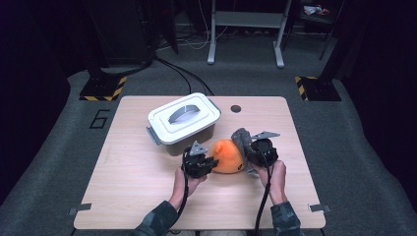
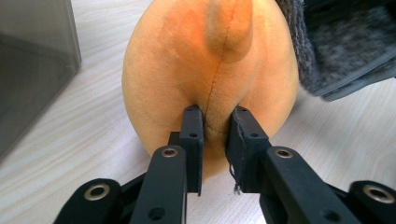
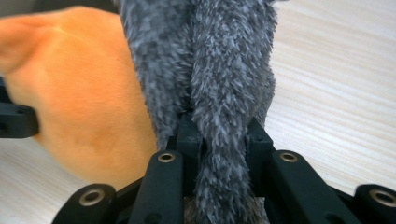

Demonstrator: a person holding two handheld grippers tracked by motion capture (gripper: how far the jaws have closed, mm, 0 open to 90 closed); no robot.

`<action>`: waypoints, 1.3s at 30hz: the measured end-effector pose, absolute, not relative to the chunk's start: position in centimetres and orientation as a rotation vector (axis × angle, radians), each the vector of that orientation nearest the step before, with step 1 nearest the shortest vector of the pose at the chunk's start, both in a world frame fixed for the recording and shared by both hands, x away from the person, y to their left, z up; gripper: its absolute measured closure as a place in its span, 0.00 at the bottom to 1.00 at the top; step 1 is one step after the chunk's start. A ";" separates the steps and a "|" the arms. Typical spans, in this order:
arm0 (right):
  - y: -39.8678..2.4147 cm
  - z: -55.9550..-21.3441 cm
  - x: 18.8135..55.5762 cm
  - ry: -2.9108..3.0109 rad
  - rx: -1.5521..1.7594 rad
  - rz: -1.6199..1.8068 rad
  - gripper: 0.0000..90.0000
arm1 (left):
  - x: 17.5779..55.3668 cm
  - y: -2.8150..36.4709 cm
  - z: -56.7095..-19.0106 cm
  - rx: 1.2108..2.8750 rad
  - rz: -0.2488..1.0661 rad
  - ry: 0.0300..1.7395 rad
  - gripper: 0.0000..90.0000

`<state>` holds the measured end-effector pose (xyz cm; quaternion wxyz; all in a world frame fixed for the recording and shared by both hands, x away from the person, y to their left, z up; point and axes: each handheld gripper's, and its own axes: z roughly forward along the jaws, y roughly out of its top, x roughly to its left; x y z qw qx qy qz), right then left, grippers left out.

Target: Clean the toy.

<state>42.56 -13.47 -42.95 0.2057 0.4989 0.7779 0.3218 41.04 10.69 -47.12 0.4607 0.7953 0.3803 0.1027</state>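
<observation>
Black tool (image 2: 215, 140), brass-ringed screw holes, camouflage sleeves (image 1: 160, 219)

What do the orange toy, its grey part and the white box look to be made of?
Orange toy: soft short-pile plush, with a stitched seam down its middle. Grey part: longer, shaggy mottled fake fur, bunching where it is pinched. White box: probably hard, smooth plastic, with a clip at the side and cloudy, see-through walls.

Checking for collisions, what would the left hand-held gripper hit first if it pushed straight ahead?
The left hand-held gripper already pinches the orange plush toy; beyond it, probably the grey furry part, though depth is unclear.
</observation>
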 end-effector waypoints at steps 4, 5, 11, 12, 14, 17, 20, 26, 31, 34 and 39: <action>-13.1 -41.5 41.4 2.159 1.340 0.968 0.82 | 41.0 10.5 -46.9 1.959 0.268 0.924 0.87; -12.7 -41.1 41.1 2.162 1.323 0.977 0.82 | 41.0 10.4 -46.9 1.963 0.279 0.919 0.87; -10.2 -39.9 40.2 2.218 1.188 1.008 0.82 | 40.9 10.2 -46.7 1.967 0.288 0.905 0.87; -9.8 -40.0 40.3 2.234 1.183 0.991 0.82 | 40.9 10.2 -46.7 1.969 0.289 0.903 0.87; -9.4 -40.4 40.5 2.245 1.179 0.955 0.82 | 41.0 10.2 -46.8 1.966 0.286 0.904 0.87; -9.8 -41.0 40.9 2.242 1.206 0.929 0.82 | 41.0 10.3 -46.7 1.972 0.282 0.902 0.87; -10.7 -41.5 41.2 2.222 1.264 0.910 0.82 | 41.0 10.3 -46.8 1.963 0.276 0.911 0.87; -13.5 -43.6 42.3 2.196 1.403 0.845 0.82 | 41.1 10.4 -46.9 1.950 0.252 0.913 0.87; -15.0 -45.6 43.2 2.194 1.470 0.764 0.82 | 41.1 10.4 -46.9 1.947 0.251 0.913 0.87; -15.5 -46.0 43.5 2.206 1.492 0.739 0.82 | 41.1 10.5 -46.9 1.944 0.255 0.898 0.87; -14.8 -43.6 42.6 2.162 1.432 0.808 0.82 | 41.1 10.4 -46.8 1.947 0.255 0.890 0.87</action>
